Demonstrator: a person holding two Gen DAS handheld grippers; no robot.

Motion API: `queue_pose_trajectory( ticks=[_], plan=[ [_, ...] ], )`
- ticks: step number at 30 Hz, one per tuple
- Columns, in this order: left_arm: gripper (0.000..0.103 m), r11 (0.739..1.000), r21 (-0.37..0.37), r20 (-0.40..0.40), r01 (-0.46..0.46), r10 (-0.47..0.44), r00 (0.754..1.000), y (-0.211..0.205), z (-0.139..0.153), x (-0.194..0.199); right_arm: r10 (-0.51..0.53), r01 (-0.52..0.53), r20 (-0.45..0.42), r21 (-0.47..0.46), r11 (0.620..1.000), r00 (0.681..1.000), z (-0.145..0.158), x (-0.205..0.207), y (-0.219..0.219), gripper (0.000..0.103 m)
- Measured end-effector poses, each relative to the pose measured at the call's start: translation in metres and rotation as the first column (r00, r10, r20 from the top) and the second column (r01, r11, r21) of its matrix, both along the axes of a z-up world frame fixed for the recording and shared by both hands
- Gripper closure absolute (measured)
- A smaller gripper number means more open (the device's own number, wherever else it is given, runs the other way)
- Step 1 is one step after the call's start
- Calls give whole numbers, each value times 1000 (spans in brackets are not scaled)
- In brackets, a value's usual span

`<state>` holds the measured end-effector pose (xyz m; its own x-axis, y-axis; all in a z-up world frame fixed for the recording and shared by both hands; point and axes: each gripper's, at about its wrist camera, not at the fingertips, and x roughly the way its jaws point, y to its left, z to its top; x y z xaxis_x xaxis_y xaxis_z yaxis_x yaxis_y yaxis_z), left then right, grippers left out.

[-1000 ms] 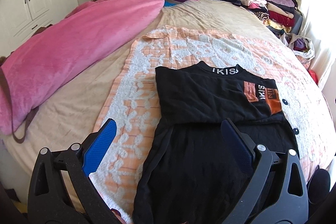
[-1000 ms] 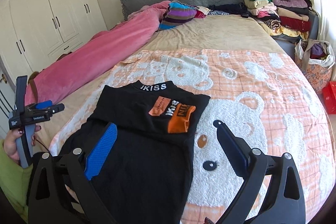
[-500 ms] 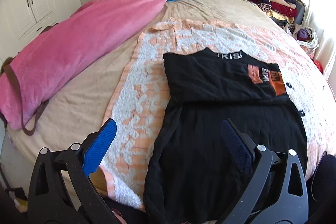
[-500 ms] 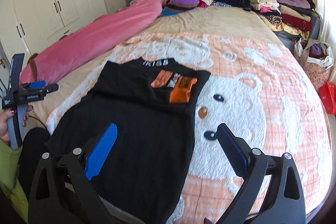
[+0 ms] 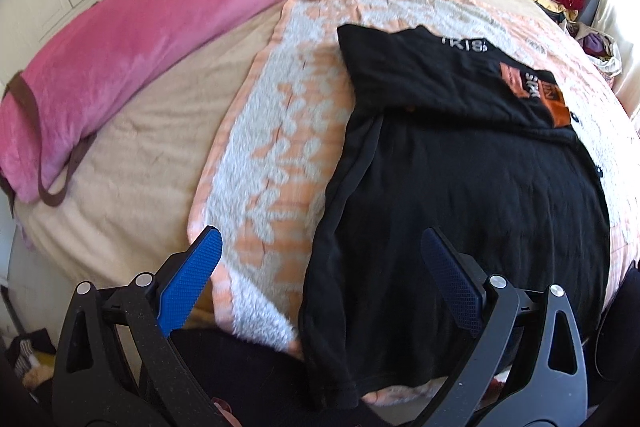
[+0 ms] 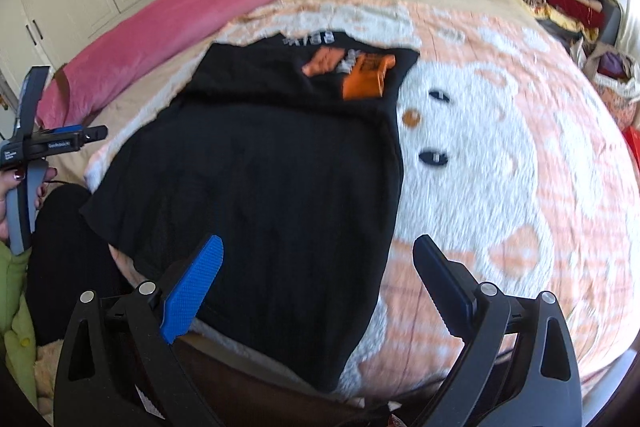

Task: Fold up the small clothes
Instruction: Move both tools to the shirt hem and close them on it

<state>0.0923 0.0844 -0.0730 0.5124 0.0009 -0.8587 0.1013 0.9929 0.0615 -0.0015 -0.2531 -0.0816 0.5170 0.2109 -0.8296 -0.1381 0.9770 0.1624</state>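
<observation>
Motion blur smears the lettering on your black shirt (image 6: 280, 163), and its near hem drops behind the bed's (image 6: 500, 359) edge.

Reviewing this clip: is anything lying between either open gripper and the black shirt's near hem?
Nothing visible does. The black shirt lies flat on the bear blanket, directly ahead of the left gripper and right gripper.

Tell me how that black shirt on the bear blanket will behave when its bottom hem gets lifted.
The black shirt probably goes limp: its top is already folded flat over itself, and the hem droops over the edge of the bed. It looks thin, so likely light. The fuzzy bear blanket may cling rather than let it slide. Both the left gripper and the right gripper are open.
</observation>
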Motion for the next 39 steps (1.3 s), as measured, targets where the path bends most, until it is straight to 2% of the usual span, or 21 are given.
queue_pose_trajectory(
  ticks=[7, 13, 20, 25, 27, 28, 29, 31, 34, 39],
  plan=[
    [10, 1000, 20, -70, 24, -22, 997, 5, -21, -15, -5, 4, -38, -26, 1000, 999, -12, -5, 5, 8],
    [10, 1000, 4, -147, 29, -28, 989, 4, -41, -20, -28, 22, -140, -41, 999, 990, -36, -2, 6, 8],
    [36, 999, -2, -219, 52, -51, 974, -2, -57, -18, -57, 36, -301, -76, 996, 952, -73, 3, 5, 8],
    [41, 998, -50, -258, 23, -35, 965, 6, -63, -16, -37, 18, -374, -56, 998, 927, -90, 5, 8, 9],
    [41, 998, -61, -261, 17, -33, 965, 8, -64, -17, -42, 23, -359, -57, 998, 933, -86, 5, 7, 24],
    [42, 998, -66, -260, 15, -32, 965, 9, -64, -18, -43, 30, -344, -42, 999, 938, -83, 4, 5, 40],
    [42, 998, -68, -261, 15, -32, 965, 10, -64, -18, -34, 35, -332, -5, 999, 943, -79, 4, 2, 60],
    [47, 998, -67, -265, 16, -33, 964, 10, -65, -18, -20, 35, -312, 41, 999, 950, -73, 2, -1, 83],
    [57, 997, -68, -278, 18, -36, 960, 11, -67, -18, -18, 43, -310, 74, 996, 951, -71, 2, -5, 86],
    [84, 995, -96, -286, 1, -29, 958, 21, -69, -15, -39, 87, -367, 115, 990, 930, -83, 6, -24, 78]
  ],
)
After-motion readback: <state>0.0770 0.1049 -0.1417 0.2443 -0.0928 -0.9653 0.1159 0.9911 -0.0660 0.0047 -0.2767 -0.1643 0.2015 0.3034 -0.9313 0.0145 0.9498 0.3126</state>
